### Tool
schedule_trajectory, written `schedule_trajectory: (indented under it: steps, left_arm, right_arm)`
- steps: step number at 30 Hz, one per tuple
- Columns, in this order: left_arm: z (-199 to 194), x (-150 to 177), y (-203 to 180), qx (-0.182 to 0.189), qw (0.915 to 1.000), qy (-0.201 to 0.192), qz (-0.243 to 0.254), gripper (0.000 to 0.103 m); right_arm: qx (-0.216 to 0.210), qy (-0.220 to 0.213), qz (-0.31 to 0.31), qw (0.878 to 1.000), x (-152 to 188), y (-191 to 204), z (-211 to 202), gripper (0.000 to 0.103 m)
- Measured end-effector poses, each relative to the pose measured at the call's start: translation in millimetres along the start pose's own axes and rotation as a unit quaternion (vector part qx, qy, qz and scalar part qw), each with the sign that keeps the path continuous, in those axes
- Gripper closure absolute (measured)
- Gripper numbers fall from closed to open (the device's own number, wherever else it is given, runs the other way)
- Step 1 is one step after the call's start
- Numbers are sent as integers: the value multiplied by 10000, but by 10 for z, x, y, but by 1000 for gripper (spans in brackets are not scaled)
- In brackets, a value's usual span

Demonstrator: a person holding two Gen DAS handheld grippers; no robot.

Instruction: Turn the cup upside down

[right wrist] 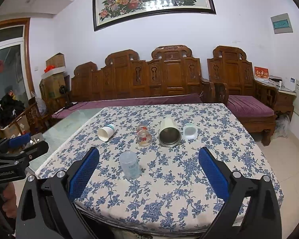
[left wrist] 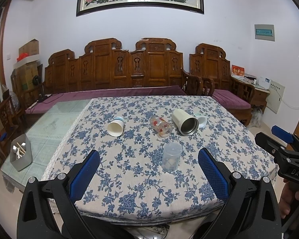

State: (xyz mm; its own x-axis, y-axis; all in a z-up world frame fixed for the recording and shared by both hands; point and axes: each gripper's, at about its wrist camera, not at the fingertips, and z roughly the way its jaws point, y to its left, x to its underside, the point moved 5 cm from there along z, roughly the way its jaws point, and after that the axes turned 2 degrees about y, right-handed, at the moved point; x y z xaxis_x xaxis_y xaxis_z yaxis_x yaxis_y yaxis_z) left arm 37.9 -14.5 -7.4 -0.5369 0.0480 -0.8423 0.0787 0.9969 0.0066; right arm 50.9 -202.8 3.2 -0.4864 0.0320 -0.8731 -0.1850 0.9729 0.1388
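A clear plastic cup (left wrist: pixel 171 157) (right wrist: pixel 130 165) stands mouth-down on the floral tablecloth, nearest me. Behind it lie four cups on their sides: a white paper cup (left wrist: pixel 115 126) (right wrist: pixel 106 132), a flower-printed glass (left wrist: pixel 161 125) (right wrist: pixel 143 135), a cream steel-lined tumbler (left wrist: pixel 184 121) (right wrist: pixel 169 132) and a small white-green cup (left wrist: pixel 200 119) (right wrist: pixel 190 131). My left gripper (left wrist: pixel 148 160) is open and empty, above the table's near edge with the clear cup between its fingertips' line. My right gripper (right wrist: pixel 148 160) is open and empty, the clear cup just left of centre.
The table (left wrist: pixel 129 199) has a glass top bare on the left, with a grey utensil holder (left wrist: pixel 21 156) at its left edge. A carved wooden bench (left wrist: pixel 113 69) with purple cushions stands behind. The right gripper (left wrist: pixel 285 149) shows at the left wrist view's right edge.
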Motion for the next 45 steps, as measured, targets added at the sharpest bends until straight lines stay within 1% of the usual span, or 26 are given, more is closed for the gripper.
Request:
schedule_trajectory:
  steps: [29, 45]
  left_arm:
    - [-21, -62, 4, 16, 10000, -64, -5, 8]
    - [-47, -38, 8, 34, 9999, -93, -16, 8]
  right_arm:
    - [-2, 6, 12, 10000, 10, 4, -1, 3]
    - [-21, 0, 18, 10000, 8, 14, -2, 3]
